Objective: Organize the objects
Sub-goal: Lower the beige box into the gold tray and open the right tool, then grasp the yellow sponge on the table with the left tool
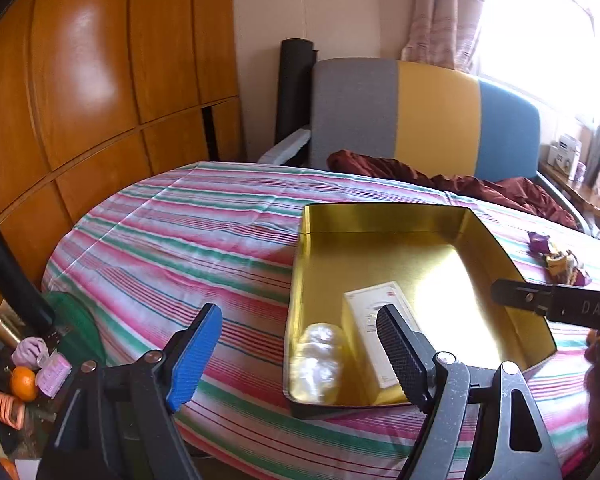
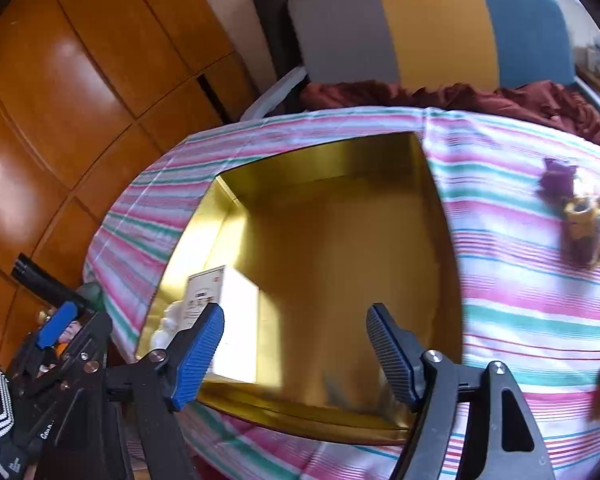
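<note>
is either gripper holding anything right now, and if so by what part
Nothing is held. The left gripper and the right gripper both have open, empty jaws above the gold tin.

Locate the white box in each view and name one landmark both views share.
Left wrist: the white box lies low in the centre, inside the gold tin, partly behind a gripper finger.
Right wrist: the white box sits lower left, against the tin's left wall.
Shared landmark: the grey-yellow-blue headboard.
</note>
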